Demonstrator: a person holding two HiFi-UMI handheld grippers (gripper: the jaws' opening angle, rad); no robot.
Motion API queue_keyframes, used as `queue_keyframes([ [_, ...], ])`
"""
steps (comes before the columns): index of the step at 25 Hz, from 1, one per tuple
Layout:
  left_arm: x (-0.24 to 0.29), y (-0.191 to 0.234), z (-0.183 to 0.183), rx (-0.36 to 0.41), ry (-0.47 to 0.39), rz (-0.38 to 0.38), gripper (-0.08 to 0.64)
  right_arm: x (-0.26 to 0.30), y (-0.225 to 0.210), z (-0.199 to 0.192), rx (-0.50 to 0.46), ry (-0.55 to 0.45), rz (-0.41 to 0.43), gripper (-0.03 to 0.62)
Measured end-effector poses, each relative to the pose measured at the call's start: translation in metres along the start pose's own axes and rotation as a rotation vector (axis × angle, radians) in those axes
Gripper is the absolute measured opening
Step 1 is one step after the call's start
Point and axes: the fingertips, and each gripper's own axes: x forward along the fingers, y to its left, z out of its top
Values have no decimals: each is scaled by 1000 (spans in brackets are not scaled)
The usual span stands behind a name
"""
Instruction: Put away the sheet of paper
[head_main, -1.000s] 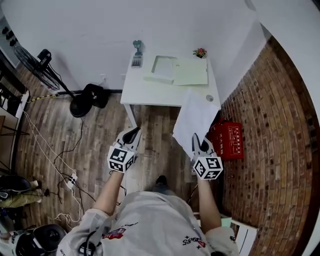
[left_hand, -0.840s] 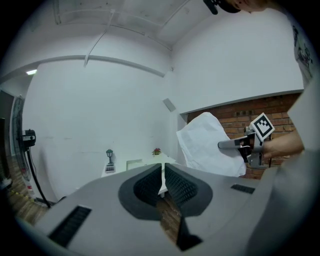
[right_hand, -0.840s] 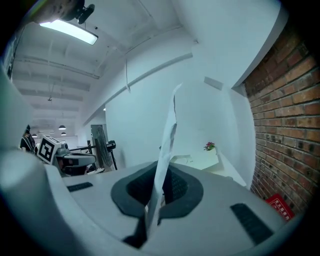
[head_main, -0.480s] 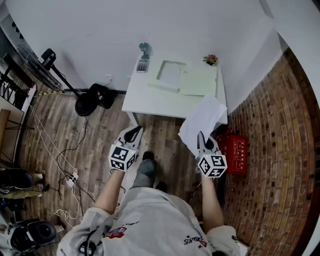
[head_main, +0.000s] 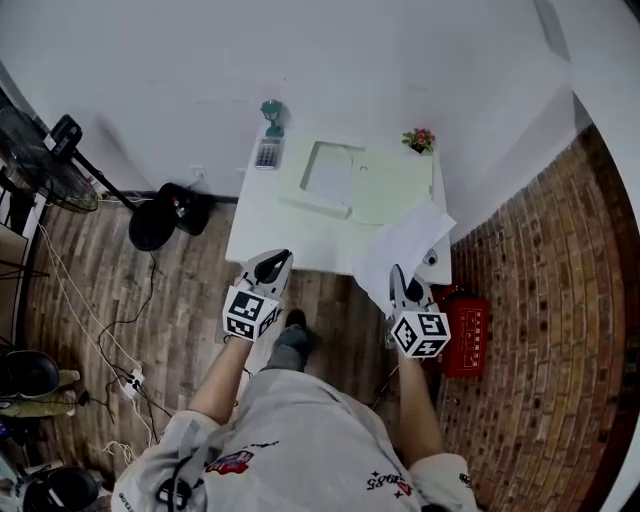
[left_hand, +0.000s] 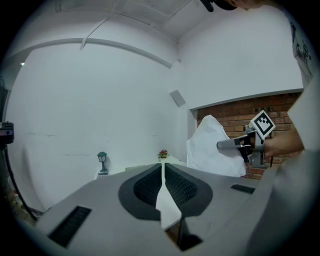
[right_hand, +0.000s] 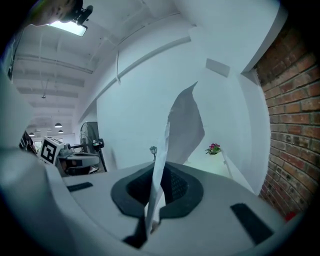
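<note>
The white sheet of paper (head_main: 402, 243) stands up from my right gripper (head_main: 398, 282), which is shut on its lower edge. It hangs over the front right corner of the white table (head_main: 290, 232). In the right gripper view the sheet (right_hand: 186, 125) rises bent from between the shut jaws of the right gripper (right_hand: 161, 169). An open pale green folder (head_main: 388, 186) lies at the back of the table. My left gripper (head_main: 270, 264) is shut and holds nothing, at the table's front edge. The left gripper view shows its jaws together, with the sheet (left_hand: 210, 150) and the right gripper (left_hand: 235, 144) to the right.
On the table stand a small lamp (head_main: 271, 110), a calculator (head_main: 267, 153) and a flower pot (head_main: 418, 140). A red box (head_main: 466, 335) sits on the floor by the brick wall (head_main: 560, 300). To the left are a fan (head_main: 45, 150) and loose cables (head_main: 110, 330).
The person has stepped toward the table, and both grippers now reach its front edge. The sheet, earlier over the floor, now hangs over the table's front right corner.
</note>
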Motion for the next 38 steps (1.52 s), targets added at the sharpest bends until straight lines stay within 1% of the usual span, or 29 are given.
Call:
queue_keyframes([
  [7, 99, 83, 30, 29, 4, -60, 34, 109, -28, 40, 0, 15, -49, -3],
  [11, 135, 120, 37, 45, 2, -74, 34, 152, -38, 54, 11, 6, -73, -3],
  [14, 150, 137, 40, 31, 2, -81, 34, 174, -42, 60, 11, 13, -78, -3],
  [22, 186, 163, 42, 5, 7, -65, 34, 221, -60, 74, 6, 20, -55, -3],
  [26, 207, 170, 45, -2, 27, -41, 34, 247, -75, 80, -1, 25, -25, -3],
  [31, 230, 179, 51, -12, 26, 5, 34, 279, -94, 86, -10, 43, 27, -3],
  [33, 239, 184, 50, -16, 43, 23, 34, 293, -101, 87, -2, 49, 47, -3],
  [38, 259, 194, 49, -29, 44, 55, 34, 324, -115, 87, 60, 62, 101, -3],
])
